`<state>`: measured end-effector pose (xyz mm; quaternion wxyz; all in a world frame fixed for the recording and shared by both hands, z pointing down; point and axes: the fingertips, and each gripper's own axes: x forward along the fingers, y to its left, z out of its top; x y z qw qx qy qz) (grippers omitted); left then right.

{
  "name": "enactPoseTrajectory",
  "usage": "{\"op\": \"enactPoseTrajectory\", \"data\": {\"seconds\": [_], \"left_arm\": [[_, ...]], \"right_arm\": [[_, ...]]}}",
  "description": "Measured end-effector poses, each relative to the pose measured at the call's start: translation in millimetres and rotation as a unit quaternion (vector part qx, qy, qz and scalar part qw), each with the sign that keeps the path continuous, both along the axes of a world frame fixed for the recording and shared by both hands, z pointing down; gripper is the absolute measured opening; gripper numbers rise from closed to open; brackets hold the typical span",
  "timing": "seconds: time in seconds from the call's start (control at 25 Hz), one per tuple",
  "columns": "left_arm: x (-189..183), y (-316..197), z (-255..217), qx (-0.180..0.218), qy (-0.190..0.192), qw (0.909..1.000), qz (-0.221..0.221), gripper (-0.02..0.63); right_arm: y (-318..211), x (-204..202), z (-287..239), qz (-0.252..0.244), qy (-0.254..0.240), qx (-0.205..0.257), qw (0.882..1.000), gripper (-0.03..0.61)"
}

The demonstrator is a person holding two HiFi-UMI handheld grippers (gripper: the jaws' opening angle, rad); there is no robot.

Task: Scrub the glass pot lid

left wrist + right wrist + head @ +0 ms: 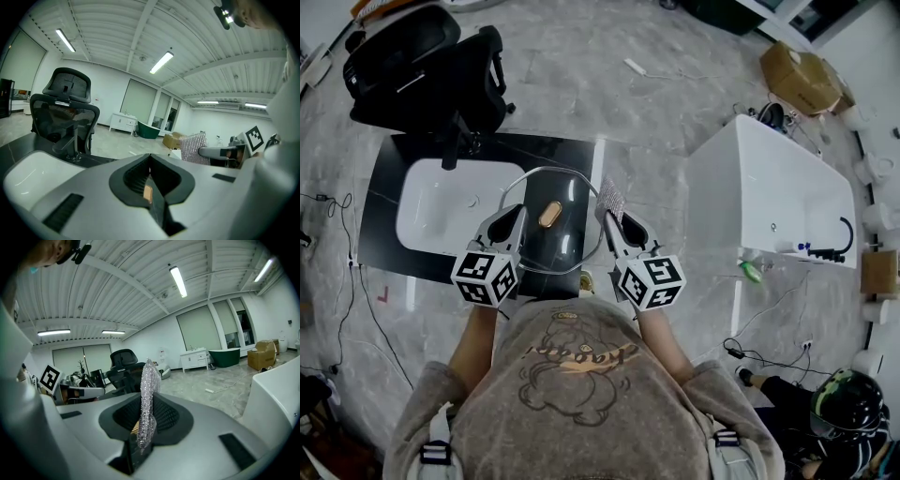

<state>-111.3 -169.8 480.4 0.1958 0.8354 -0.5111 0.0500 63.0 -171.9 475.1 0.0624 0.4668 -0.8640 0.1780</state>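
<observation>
Head view: clamps the left gripper (515, 214) on the left rim of the glass pot lid (569, 239); clear rim barely traceable over the black counter (412, 150). Lies roughly flat between both grippers, oblong knob (549, 214) upward, long axis slanting forward-right.

Left gripper view: shows only a thin edge-on line between shut jaws.

Right gripper view: pinches an upright silver scrub pad (148, 394) in the right gripper (146, 404), jaws closed on it.

A glossy black desk (562, 155) stands on the grey marbled floor (675, 112). A white basin (431, 220) is sunk into its left part, with a black faucet (450, 150) at the basin's far rim. The glass pot lid (549, 214) shows over the desk's right part; whether it touches the top cannot be told.
</observation>
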Motion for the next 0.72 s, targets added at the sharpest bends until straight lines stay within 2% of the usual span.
{"op": "enactPoseTrajectory", "data": {"seconds": [0.72], "left_arm": [[-0.5,-4.5,8.9,0.000,-0.032,0.9995,-0.003,0.018]], "right_arm": [[2.3,4.9,8.4,0.016,0.021,0.001,1.000,0.080]]}}
